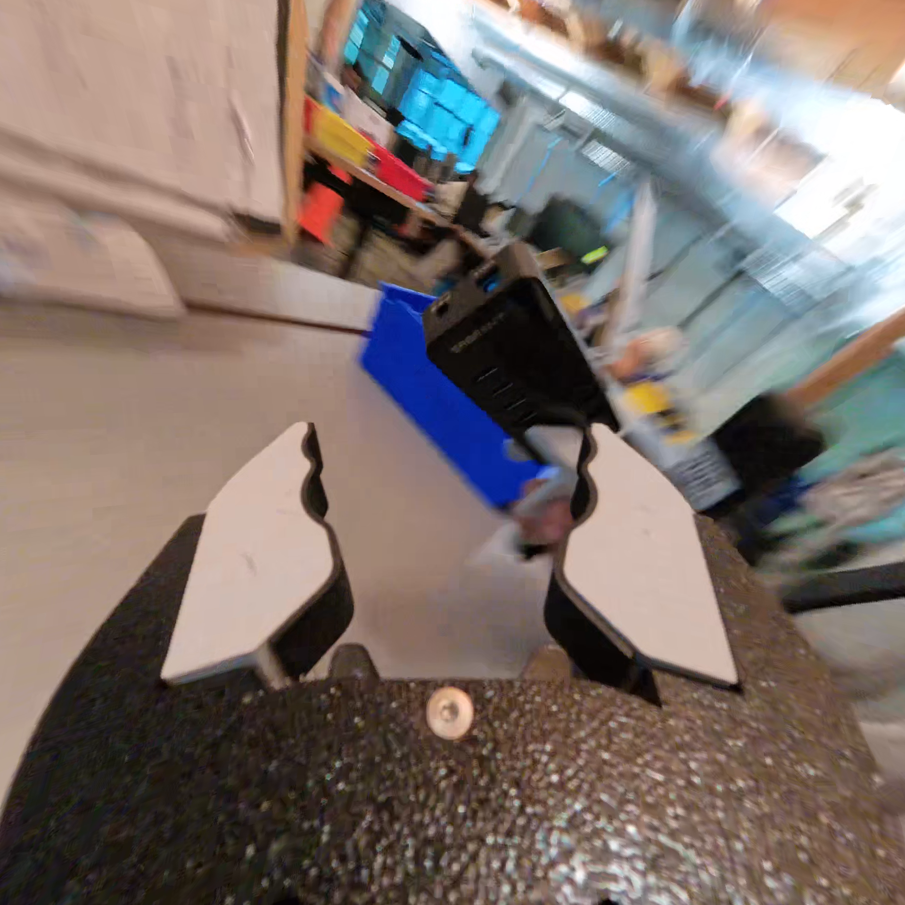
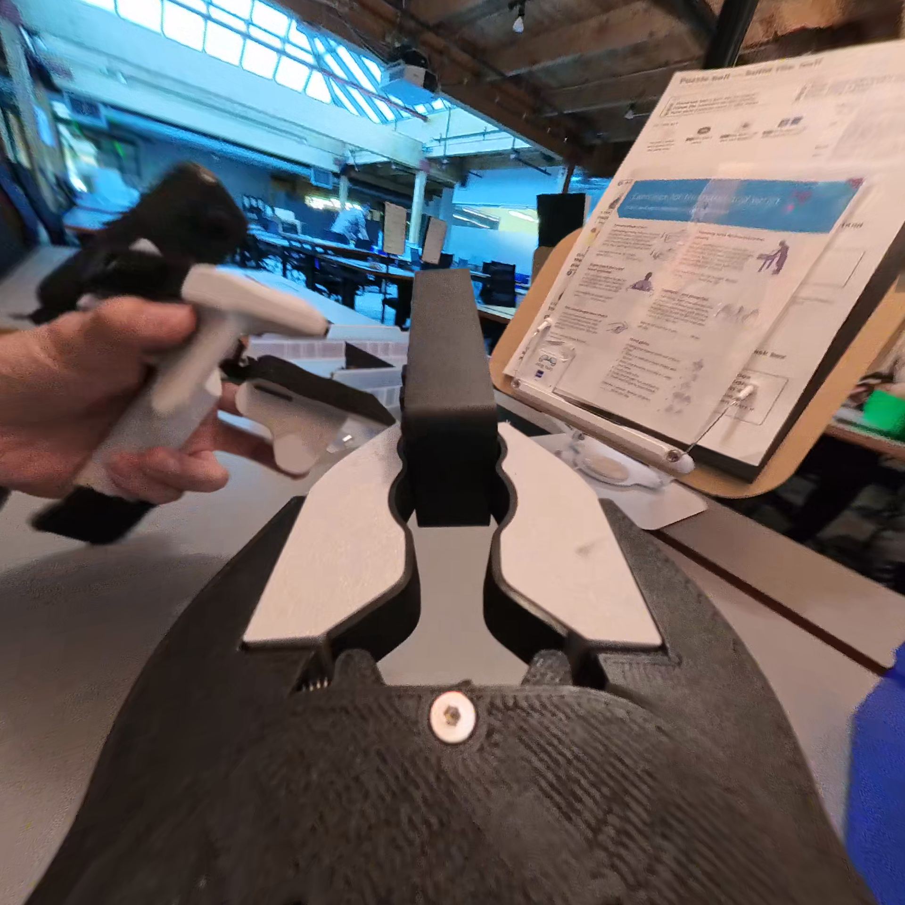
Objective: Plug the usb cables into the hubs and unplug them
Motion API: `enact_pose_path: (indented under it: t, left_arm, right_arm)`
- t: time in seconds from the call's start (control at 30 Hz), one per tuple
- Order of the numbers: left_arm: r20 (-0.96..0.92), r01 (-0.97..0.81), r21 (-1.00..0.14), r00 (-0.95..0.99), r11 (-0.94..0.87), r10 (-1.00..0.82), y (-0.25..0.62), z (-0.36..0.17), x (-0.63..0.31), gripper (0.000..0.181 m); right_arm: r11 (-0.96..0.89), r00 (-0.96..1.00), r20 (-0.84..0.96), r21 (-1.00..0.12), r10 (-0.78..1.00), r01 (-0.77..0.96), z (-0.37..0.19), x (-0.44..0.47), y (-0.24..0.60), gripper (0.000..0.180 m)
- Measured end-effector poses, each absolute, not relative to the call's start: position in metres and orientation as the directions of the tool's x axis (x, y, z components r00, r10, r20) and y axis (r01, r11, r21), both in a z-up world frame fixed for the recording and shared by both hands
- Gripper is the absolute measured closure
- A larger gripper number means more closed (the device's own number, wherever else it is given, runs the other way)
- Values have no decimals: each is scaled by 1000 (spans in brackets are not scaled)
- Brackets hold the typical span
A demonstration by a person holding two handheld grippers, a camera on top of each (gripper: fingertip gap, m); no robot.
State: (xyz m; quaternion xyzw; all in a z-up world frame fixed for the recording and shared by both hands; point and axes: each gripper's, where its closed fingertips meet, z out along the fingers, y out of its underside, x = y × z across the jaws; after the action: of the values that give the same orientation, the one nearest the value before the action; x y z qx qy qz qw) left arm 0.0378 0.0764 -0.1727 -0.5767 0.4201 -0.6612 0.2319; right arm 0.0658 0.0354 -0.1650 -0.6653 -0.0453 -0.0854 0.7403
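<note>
The right tongs (image 2: 450, 470) are clamped on a black USB hub (image 2: 448, 392), gripping its near end from both sides. The hub stands nearly upright, its long body rising away from the tongs above the pale grey surface (image 2: 122, 602).

To the left of the hub, a person's hand (image 2: 93, 396) holds the left tongs (image 2: 343, 372) by a white trigger handle. Their two white fingers (image 2: 264, 306) point toward the hub and stand apart with nothing between them. The tips sit just beside the hub without touching it.

To the right of the hub, a tilted document stand (image 2: 602, 431) carries printed sheets (image 2: 695, 294), resting on the same surface.

In the left wrist view, heavily blurred, the left tongs (image 1: 450, 470) are spread wide and empty. The same hub (image 1: 509, 362) shows beyond their right finger, tilted, with small ports visible on its far end. A blue bin (image 1: 431, 401) lies just behind the hub on the surface (image 1: 147, 440). Farther behind the hub, shelves (image 1: 372, 147) hold blue, yellow and red boxes.

No USB cable can be made out in either view.
</note>
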Motion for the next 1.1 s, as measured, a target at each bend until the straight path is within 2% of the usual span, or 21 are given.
enact_pose_path:
  t: [0.03, 0.1, 0.17, 0.2, 0.23, 0.27, 0.37, 0.5, 0.57, 0.63, 0.7, 0.8, 0.9, 0.97, 1.1]
  left_arm:
    - [708, -230, -705, -281, -671, -648, 71, -173, 40, 82]
    - [842, -299, -529, -298, -794, -449, 68, -176, 47, 83]
    - [889, -308, -424, -321, -851, -327, 68, -173, 52, 91]
    - [900, -305, -376, -345, -875, -266, 70, -168, 52, 100]
    - [905, -301, -347, -357, -888, -233, 72, -166, 52, 121]
    - [907, -307, -344, -353, -887, -230, 72, -168, 53, 122]
    - [900, -333, -385, -341, -861, -271, 72, -173, 53, 122]
    - [824, -341, -547, -381, -765, -419, 70, -169, 50, 122]
    - [711, -323, -697, -431, -641, -555, 67, -162, 46, 122]
    - [521, -283, -853, -505, -438, -688, 63, -154, 40, 122]
    - [319, -249, -946, -582, -209, -748, 57, -151, 33, 122]
    - [111, -195, -980, -685, 34, -720, 44, -149, 24, 122]
    - [17, -184, -967, -737, 177, -675, 30, -158, 23, 122]
    - [-15, -185, -953, -763, 241, -646, 22, -168, 23, 122]
    - [-36, -189, -935, -791, 301, -610, 9, -184, 24, 122]
  right_arm:
    - [81, 973, 221, -971, -68, 226, -168, 62, 38, 151]
    - [46, 950, 307, -950, -54, 309, -175, 51, 44, 151]
    - [-2, 938, 344, -939, -28, 345, -183, 44, 49, 151]
    - [-26, 930, 366, -931, -32, 365, -186, 43, 50, 151]
    - [-31, 924, 381, -924, -40, 380, -188, 44, 51, 151]
    - [-35, 930, 367, -930, -34, 366, -190, 45, 51, 151]
    - [-62, 932, 362, -931, -11, 361, -199, 46, 52, 151]
    - [-25, 950, 310, -950, 38, 311, -201, 39, 54, 143]
    - [-30, 962, 244, -968, 123, 249, -207, 32, 55, 132]
    - [-34, 964, 137, -988, 229, 149, -211, 23, 52, 116]
    - [-44, 953, 7, -999, 304, 21, -211, 20, 50, 100]
    - [-88, 896, -138, -990, 422, -111, -212, 7, 48, 89]
    - [-109, 880, -134, -990, 456, -94, -217, -5, 51, 85]
    - [-124, 878, -122, -990, 463, -72, -220, -11, 53, 82]
    - [-133, 890, -95, -990, 446, -39, -224, -12, 55, 89]
